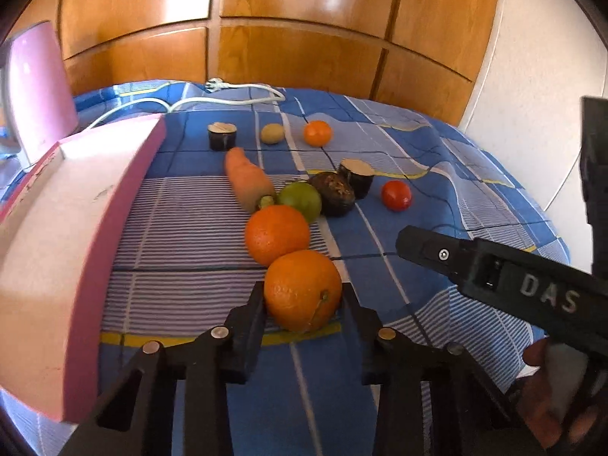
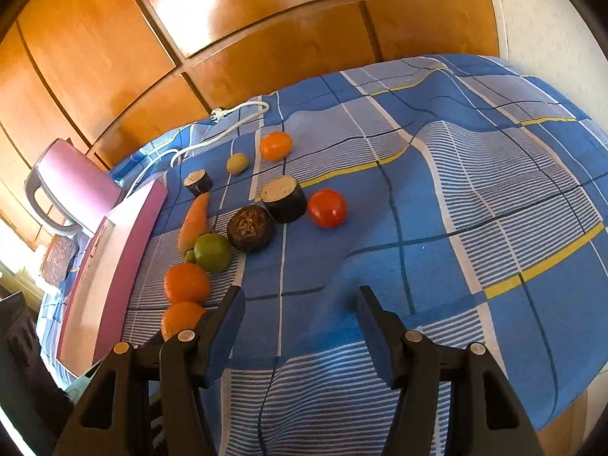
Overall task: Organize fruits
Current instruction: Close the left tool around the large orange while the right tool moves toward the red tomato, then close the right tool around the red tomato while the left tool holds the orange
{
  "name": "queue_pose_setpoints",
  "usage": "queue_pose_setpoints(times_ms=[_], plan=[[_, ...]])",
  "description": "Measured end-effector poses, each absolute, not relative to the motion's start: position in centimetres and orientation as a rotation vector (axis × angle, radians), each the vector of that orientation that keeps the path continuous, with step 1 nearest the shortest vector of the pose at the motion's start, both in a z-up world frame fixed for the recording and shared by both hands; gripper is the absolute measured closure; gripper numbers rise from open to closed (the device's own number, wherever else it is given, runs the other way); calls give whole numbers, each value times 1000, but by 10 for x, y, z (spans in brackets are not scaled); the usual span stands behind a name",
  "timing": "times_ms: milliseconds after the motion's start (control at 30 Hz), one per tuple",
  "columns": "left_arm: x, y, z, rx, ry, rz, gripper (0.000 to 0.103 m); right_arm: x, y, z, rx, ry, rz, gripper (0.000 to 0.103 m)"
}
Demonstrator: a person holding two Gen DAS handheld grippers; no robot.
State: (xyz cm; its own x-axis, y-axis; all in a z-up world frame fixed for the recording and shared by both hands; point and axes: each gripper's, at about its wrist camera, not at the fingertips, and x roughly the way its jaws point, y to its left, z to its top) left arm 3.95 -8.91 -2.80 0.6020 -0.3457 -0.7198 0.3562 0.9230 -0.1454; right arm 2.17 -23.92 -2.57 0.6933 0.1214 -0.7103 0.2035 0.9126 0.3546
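Fingers (image 1: pixel 262 304) of left gripper (image 1: pixel 303 296) clamp orange (image 1: pixel 303 290).

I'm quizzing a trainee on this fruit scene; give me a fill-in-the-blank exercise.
1. The left gripper has its jaws on either side of an ____.
2. The right gripper has ____ between its jaws.
3. The carrot's stem end lies beside the ____ fruit.
4. The tomato is ____ in colour.

Missing words: orange; nothing; green; red
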Motion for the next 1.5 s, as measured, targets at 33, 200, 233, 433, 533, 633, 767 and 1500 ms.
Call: queue_pose_setpoints(times_ms=[33,200,233,433,533,633,767,1500], plan=[[38,-86,-28,7,827,-396,66,23,-237,-26,423,817,-40,42],[35,-61,-32,-33,812,-317,66,31,-220,-33,321,878,-48,42],[35,-58,-33,-43,812,-315,66,32,-215,-33,290,888,-48,40],[33,-57,-38,-38,786,-304,64,40,-204,-39,211,939,-39,28],[31,-59,-39,-19,761,-296,64,41,-202,-40,198,947,-22,23],[32,-59,-39,-26,756,-293,64,31,-209,-35,271,910,3,31],[32,-57,-39,-37,754,-297,64,21,-227,-25,368,830,-6,57],[33,-58,-39,-30,751,-291,64,93,-228,-38,151,848,-192,76]])
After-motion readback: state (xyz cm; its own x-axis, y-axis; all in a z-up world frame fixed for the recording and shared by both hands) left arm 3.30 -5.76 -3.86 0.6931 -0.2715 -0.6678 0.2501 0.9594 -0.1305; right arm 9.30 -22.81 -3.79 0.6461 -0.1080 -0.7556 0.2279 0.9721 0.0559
